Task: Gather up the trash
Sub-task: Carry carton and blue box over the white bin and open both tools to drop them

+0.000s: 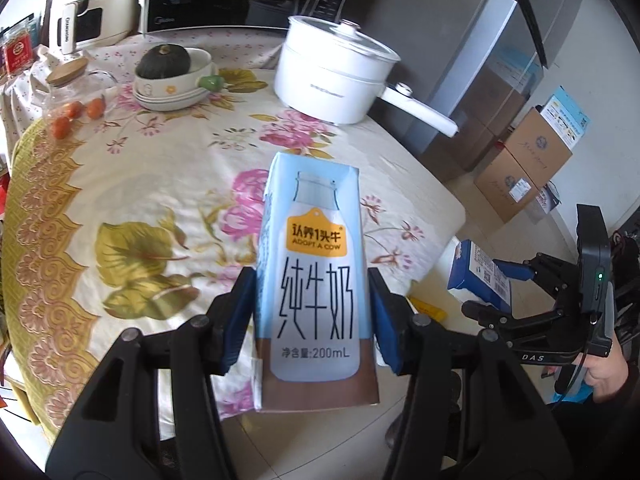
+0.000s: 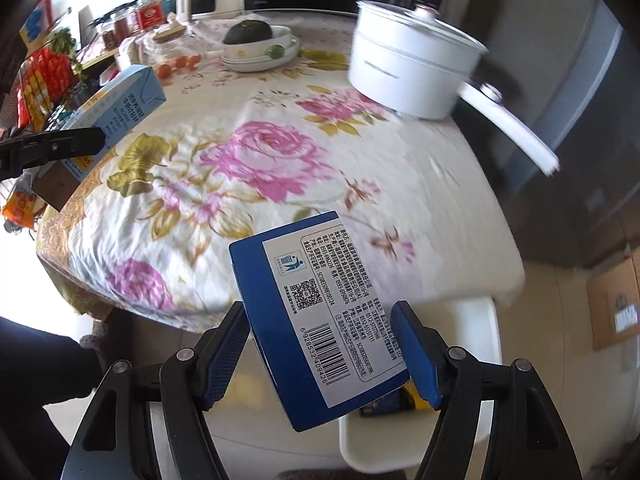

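My left gripper (image 1: 312, 316) is clamped on a light blue milk carton (image 1: 314, 268), blue pads pressed against both its sides, carton upright with the printed front facing the camera. It hangs in the air over the near edge of the table (image 1: 160, 184), off the flowered cloth.

My right gripper (image 2: 324, 352) is clamped on a dark blue box (image 2: 316, 332), held tilted, barcode and label side up. Pads touch its left and right edges. It's also in the air, past the table edge, above a white bin (image 2: 440, 440) on the floor with some wrappers inside.

From the left wrist view I see the right gripper and its blue box off to the right, a hand (image 1: 604, 372) on the handle. From the right wrist view the milk carton shows at far left.

On the table: white pot (image 1: 336, 80) with lid and long handle at the far right, bowl (image 1: 176, 84) with a dark green squash (image 1: 162, 62), glass jar (image 1: 70, 84), small orange fruits (image 1: 76, 114). Cardboard boxes (image 1: 528, 160) sit on the floor by the fridge (image 1: 500, 60).
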Action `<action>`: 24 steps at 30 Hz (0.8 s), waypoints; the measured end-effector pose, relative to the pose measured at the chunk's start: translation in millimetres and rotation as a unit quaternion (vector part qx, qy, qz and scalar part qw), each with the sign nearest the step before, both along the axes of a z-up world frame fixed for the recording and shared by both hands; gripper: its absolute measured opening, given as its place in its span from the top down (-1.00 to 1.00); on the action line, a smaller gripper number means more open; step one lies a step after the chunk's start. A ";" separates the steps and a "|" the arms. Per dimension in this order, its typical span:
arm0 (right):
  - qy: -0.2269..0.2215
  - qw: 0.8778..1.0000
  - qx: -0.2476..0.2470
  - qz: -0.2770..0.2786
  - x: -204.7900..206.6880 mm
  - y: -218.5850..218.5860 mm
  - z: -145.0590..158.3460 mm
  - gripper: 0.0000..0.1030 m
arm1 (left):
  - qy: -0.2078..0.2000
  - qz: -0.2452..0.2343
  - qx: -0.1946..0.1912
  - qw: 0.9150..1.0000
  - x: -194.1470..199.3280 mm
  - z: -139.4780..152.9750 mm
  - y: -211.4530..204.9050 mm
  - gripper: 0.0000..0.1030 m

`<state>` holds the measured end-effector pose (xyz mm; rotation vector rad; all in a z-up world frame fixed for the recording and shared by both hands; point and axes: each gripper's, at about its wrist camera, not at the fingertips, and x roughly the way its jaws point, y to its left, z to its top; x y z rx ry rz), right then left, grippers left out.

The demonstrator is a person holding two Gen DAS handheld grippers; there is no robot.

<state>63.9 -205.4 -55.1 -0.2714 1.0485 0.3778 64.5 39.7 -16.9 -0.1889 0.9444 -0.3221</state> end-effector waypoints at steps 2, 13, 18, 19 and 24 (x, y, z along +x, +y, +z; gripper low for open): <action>0.004 1.000 0.008 -0.022 -7.2 -16.3 -3.1 -0.43 | 0.001 -0.010 0.000 1.000 -2.5 -2.5 -11.8 -0.09; 0.064 0.985 0.028 -0.160 -16.6 -96.2 -24.0 -0.43 | 0.021 -0.103 -0.003 0.994 -8.9 -24.3 -101.9 -0.09; 0.086 0.976 0.023 -0.199 -20.7 -125.5 -37.2 -0.43 | 0.036 -0.137 0.002 0.990 -5.0 -37.4 -140.7 -0.09; 0.087 0.975 0.023 -0.203 -21.5 -129.7 -37.9 -0.43 | 0.038 -0.143 0.004 0.989 -3.5 -40.4 -148.4 -0.09; 0.095 0.970 0.017 -0.225 -26.3 -151.3 -44.7 -0.43 | 0.051 -0.163 -0.001 0.985 2.4 -55.2 -184.5 -0.09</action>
